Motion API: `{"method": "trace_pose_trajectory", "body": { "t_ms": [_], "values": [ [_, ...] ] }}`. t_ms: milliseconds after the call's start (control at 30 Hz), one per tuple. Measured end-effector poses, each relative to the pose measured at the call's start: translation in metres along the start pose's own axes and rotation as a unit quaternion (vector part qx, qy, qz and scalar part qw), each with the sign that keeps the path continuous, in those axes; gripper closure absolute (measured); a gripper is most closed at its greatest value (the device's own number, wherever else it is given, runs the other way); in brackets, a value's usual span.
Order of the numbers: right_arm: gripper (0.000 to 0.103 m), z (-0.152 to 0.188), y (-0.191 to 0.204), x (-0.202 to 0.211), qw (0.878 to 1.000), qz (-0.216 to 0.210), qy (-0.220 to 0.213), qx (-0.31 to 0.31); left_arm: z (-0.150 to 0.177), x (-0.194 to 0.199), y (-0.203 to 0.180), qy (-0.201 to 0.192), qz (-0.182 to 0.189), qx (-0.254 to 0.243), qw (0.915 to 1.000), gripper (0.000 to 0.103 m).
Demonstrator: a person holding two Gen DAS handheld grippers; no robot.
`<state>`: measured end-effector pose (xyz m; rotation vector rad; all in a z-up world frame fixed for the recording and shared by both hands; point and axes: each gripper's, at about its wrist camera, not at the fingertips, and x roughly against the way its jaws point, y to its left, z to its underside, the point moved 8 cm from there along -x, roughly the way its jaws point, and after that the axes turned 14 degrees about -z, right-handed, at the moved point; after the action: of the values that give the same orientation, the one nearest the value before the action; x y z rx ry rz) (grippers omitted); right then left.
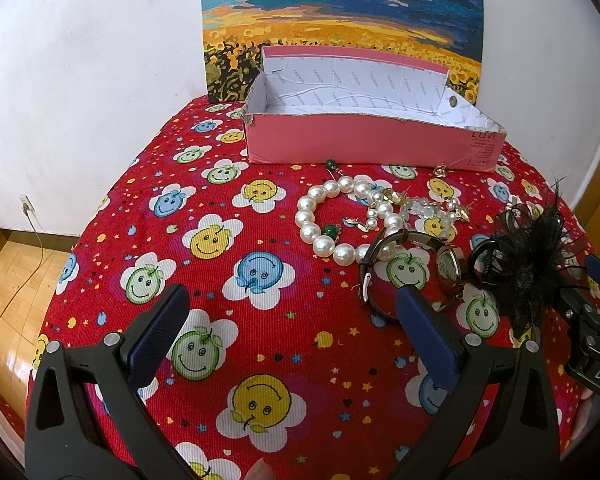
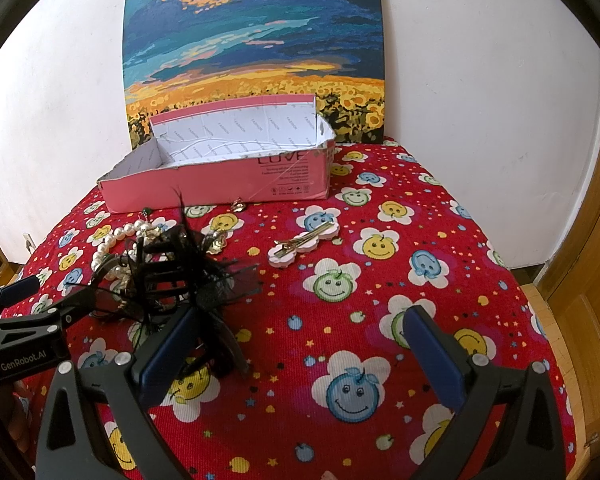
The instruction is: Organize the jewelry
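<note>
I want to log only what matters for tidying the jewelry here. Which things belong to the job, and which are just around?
For the job: pink box, pearl bracelet, watch, black feather hair piece, hair clips, gold earrings, left gripper and right gripper, both open.

Just around: painting, smiley tablecloth, wall socket.

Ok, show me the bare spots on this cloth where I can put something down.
Bare cloth left of the pearl necklace, and right of the hair clips. Crowded: pearls, watch and black feather piece bunch together below the pink box.
</note>
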<state>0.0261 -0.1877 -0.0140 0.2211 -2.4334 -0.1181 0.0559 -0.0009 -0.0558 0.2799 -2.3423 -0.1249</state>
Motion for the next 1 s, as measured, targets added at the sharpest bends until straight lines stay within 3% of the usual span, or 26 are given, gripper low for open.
{"method": "trace_pose_trajectory", "body": {
  "t_ms": [1000],
  "values": [
    [0.000,-0.005,-0.005,0.007,1.000,-0.022,0.003,-0.017,-0.002,0.008,0.005,0.004,-0.006,-0.003,1.0000,0.000]
  ]
}}
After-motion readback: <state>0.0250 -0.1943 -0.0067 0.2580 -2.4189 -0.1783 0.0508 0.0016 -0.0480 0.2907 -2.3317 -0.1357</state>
